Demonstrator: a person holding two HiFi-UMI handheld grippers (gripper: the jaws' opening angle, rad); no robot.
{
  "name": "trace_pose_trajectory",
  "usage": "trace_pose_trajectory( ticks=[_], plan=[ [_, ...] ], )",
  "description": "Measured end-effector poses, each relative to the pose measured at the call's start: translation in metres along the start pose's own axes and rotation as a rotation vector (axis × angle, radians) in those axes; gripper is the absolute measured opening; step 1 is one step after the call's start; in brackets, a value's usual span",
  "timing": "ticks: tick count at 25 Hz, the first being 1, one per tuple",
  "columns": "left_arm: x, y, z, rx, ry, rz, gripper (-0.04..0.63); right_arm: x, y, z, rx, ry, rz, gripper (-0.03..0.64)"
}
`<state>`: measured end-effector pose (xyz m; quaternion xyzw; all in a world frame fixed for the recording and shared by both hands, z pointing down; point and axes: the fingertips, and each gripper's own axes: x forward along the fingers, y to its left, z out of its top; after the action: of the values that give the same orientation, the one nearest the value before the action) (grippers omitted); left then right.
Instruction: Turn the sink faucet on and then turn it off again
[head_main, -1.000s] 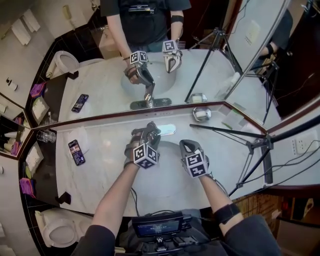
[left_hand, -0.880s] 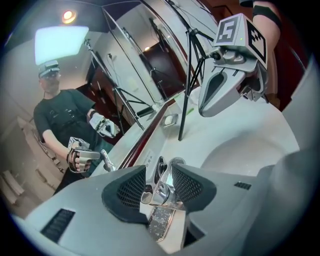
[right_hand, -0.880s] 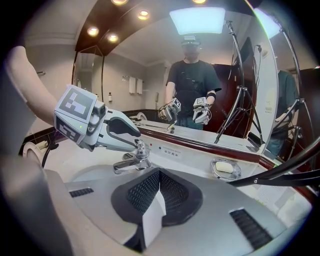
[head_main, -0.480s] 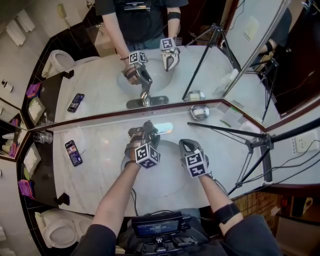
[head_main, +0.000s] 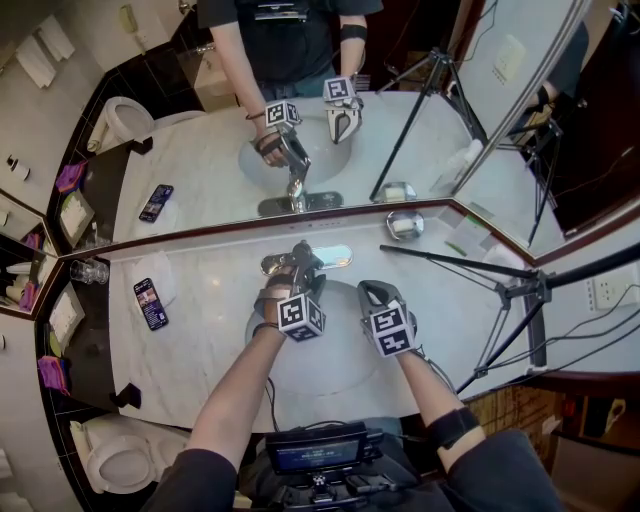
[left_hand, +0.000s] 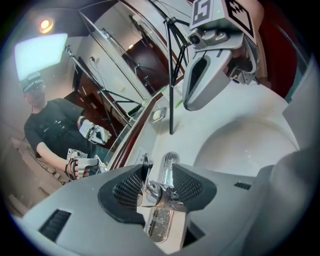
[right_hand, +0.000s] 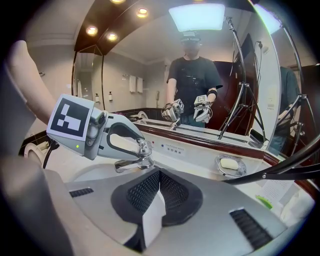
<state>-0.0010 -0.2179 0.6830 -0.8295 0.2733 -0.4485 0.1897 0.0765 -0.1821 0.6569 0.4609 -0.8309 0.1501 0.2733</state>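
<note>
Head view: grey-veined marble counter (head_main: 200, 330) with an oval sink basin (head_main: 338, 345) sunk in it, mirror (head_main: 200, 170) along the back edge.

Faucet (head_main: 300, 258): chrome, on its base plate at 12 o'clock of the basin, just under the mirror edge.

Left gripper (head_main: 296, 264): reaches over the basin's 11 o'clock rim to the top of the faucet. In the left gripper view the two dark mesh pads (left_hand: 129, 186) stand partly apart with the chrome faucet handle (left_hand: 152, 191) between them, and both pads are pressed on the metal. Reading: jaws closed on the handle. The right gripper view agrees (there the left gripper's fingers wrap the faucet's top, with the spout (right_hand: 131, 164) showing below them). Whether water is running cannot be made out.

Right gripper (head_main: 372, 291): over the basin at 3 o'clock of the left gripper, apart from it and from the faucet, pointing toward the mirror. In its own view the mesh pads (right_hand: 145, 192) meet along one line with nothing between them, so the jaws are closed and empty.

Other items on the counter:
- phone (head_main: 151, 303), lying flat, at 9 o'clock of the basin, well apart from it
- soap dish (head_main: 404, 226), at 1 o'clock of the basin, against the mirror edge, with a pale bar in it
- drinking glass (head_main: 90, 272), at 10 o'clock, at the far left end
- tripod (head_main: 510, 295), at 3 o'clock, standing past the counter's right end, with one leg reaching over the counter
</note>
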Motion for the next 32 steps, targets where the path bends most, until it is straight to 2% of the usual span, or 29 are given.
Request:
trace_pose_trajectory(
  ticks=[11,21,26,32],
  plan=[
    [0.004,-0.026,0.0,0.076,0.011,-0.025,0.153,0.001,-0.002,0.001,0.001,0.002,-0.004,0.023],
    [0.005,-0.026,0.0,0.083,0.016,-0.018,0.14,-0.001,-0.005,-0.001,0.005,0.002,-0.008,0.023],
    [0.002,-0.024,0.001,0.049,0.019,-0.058,0.14,-0.003,-0.001,0.001,-0.002,-0.003,-0.002,0.023],
    [-0.012,-0.028,0.002,0.083,0.001,-0.052,0.13,-0.008,0.003,0.005,-0.011,-0.017,0.003,0.023]
  ],
)
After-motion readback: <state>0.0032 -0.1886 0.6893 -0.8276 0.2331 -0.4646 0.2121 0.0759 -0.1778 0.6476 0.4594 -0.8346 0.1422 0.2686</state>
